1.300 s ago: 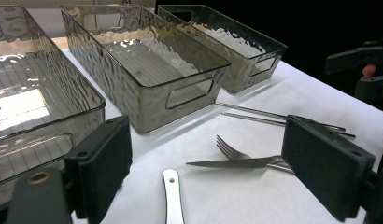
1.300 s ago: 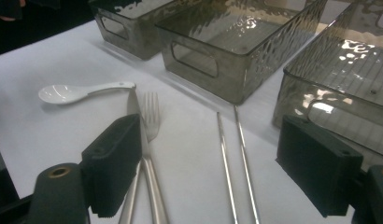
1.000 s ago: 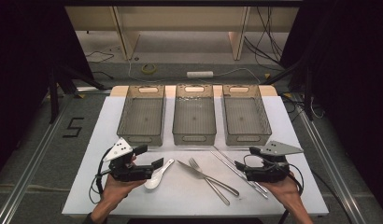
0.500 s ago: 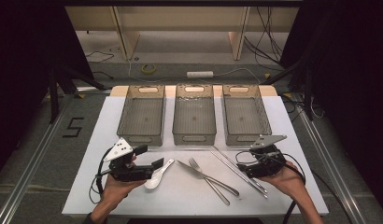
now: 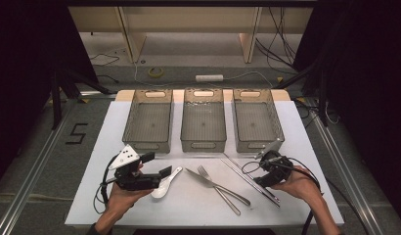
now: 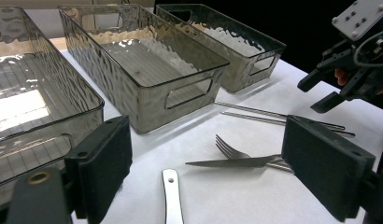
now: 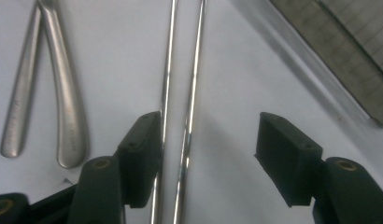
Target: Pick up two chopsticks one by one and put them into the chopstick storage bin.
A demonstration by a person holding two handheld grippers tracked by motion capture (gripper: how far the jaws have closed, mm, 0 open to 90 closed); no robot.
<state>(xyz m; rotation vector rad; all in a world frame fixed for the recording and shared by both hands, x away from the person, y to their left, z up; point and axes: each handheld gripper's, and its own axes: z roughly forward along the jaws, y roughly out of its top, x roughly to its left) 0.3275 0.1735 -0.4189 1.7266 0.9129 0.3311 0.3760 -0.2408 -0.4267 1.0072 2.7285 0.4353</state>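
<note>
Three bins; two chopsticks; fork, knife, spoon.

Three bins — smoky, rippled clear plastic, glossy. Fork, knife and chopsticks — polished metal. Spoon glossy white. Counter matt white.

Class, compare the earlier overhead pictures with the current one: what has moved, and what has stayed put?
The right gripper has tipped downward and lowered over the chopsticks, jaws open around them, not yet gripping. The left gripper, spoon, fork, knife and three bins stayed as they were.
</note>
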